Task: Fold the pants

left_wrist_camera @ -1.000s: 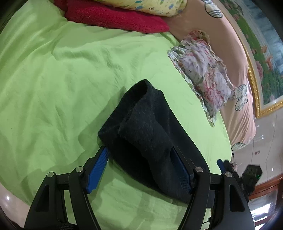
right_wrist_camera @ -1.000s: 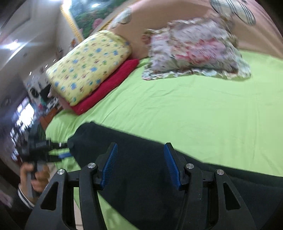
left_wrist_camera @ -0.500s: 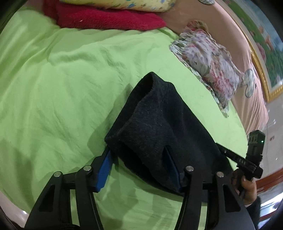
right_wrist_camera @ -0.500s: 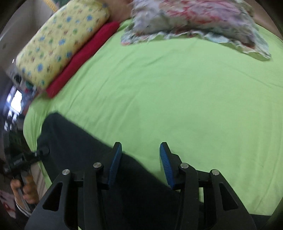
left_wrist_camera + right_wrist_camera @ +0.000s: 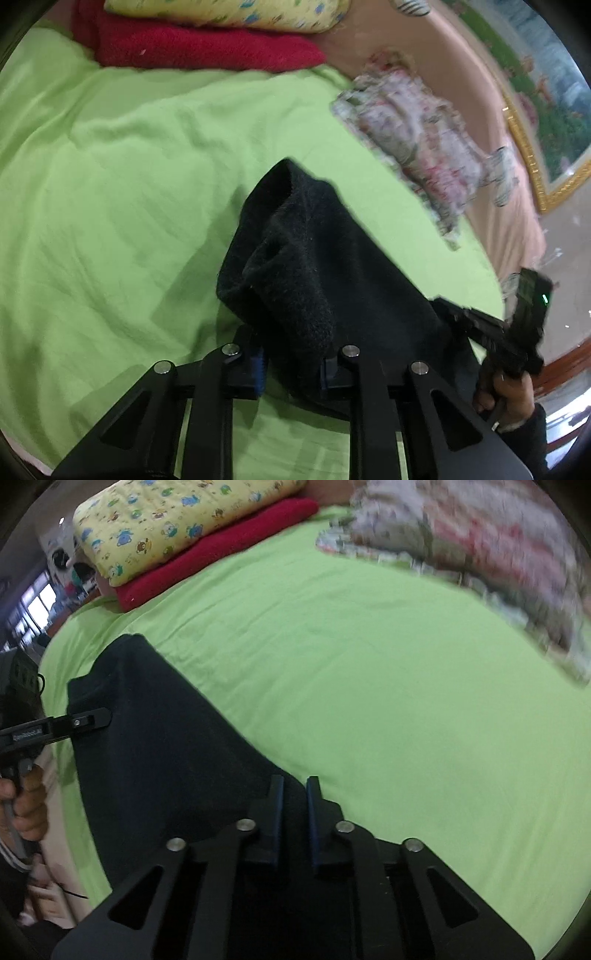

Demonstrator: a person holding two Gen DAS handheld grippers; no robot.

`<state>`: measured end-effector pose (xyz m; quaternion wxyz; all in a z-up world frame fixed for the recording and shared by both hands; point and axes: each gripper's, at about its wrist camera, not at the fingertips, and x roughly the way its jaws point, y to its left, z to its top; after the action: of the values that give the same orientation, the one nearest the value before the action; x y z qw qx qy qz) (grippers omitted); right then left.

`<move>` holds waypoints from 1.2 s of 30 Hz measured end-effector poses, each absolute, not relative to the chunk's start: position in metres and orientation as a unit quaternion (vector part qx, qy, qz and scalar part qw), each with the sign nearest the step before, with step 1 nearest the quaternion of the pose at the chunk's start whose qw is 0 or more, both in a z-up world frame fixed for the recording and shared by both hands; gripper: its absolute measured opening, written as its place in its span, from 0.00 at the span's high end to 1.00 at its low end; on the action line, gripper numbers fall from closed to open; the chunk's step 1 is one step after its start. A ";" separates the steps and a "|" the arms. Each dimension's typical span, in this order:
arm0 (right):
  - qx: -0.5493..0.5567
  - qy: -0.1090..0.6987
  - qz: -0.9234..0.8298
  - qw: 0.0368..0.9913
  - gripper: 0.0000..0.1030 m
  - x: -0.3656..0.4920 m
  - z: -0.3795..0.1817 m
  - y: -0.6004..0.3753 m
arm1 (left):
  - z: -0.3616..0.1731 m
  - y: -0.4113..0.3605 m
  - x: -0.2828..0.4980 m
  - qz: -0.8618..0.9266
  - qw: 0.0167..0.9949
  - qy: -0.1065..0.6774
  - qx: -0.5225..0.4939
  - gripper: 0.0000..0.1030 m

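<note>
Now your left gripper (image 5: 291, 363) is closing on the black pants (image 5: 332, 266) on the green sheet (image 5: 110, 203); right gripper (image 5: 294, 812) pinches their edge, w/ jaws nearly shut.

One pair of black pants (image 5: 332, 280) lies between the claw's fingers. Two grippers show: the left gripper (image 5: 291, 369) and the right gripper (image 5: 294, 812). Three pillows sit well beyond the claw: one yellow pillow (image 5: 177, 520), one red pillow (image 5: 221, 546) under it, one floral pillow (image 5: 417, 147). One green sheet (image 5: 388, 686) spreads beneath the claw.
</note>
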<state>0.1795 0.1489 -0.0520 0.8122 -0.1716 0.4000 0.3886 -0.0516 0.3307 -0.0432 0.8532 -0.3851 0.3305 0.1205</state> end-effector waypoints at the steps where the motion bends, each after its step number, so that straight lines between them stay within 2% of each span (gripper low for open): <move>1: -0.158 0.398 0.386 0.817 0.91 0.185 -0.046 0.147 | -0.037 0.330 -0.054 0.114 0.858 0.323 -0.382 0.82; 5: -0.120 0.383 0.373 0.837 0.92 0.199 -0.034 0.148 | -0.019 0.324 -0.057 0.108 0.881 0.309 -0.341 0.82; 9: -0.132 0.399 0.354 0.835 0.92 0.202 -0.061 0.163 | -0.040 0.331 -0.045 0.113 0.872 0.341 -0.333 0.80; 13: -0.081 0.401 0.344 0.845 0.78 0.204 -0.066 0.149 | -0.039 0.336 -0.055 0.131 0.871 0.343 -0.326 0.66; 14: -0.064 0.398 0.338 0.850 0.71 0.201 -0.060 0.140 | -0.034 0.337 -0.061 0.149 0.873 0.341 -0.315 0.53; 15: -0.056 0.393 0.336 0.854 0.68 0.198 -0.057 0.136 | -0.031 0.337 -0.065 0.159 0.874 0.338 -0.309 0.46; 18: -0.013 0.360 0.343 0.868 0.60 0.175 -0.036 0.106 | -0.016 0.338 -0.081 0.180 0.881 0.322 -0.297 0.45; 19: -0.004 0.350 0.339 0.873 0.53 0.167 -0.031 0.094 | -0.012 0.338 -0.084 0.179 0.882 0.319 -0.297 0.45; 20: 0.006 0.338 0.335 0.879 0.51 0.156 -0.026 0.080 | -0.009 0.336 -0.086 0.178 0.883 0.318 -0.295 0.45; 26: 0.052 0.324 0.296 0.897 0.51 0.115 -0.023 0.006 | 0.014 0.307 -0.078 0.148 0.898 0.319 -0.265 0.43; 29: 0.081 0.329 0.260 0.904 0.50 0.099 -0.030 -0.037 | 0.023 0.283 -0.060 0.119 0.905 0.323 -0.250 0.35; 36: 0.130 0.322 0.199 0.917 0.50 0.068 -0.037 -0.111 | 0.035 0.210 -0.009 0.034 0.918 0.343 -0.197 0.35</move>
<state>0.0678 -0.1111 -0.0374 0.9167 0.1300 0.3215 0.1986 -0.0085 0.2100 0.0350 0.9176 -0.1974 0.3433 0.0339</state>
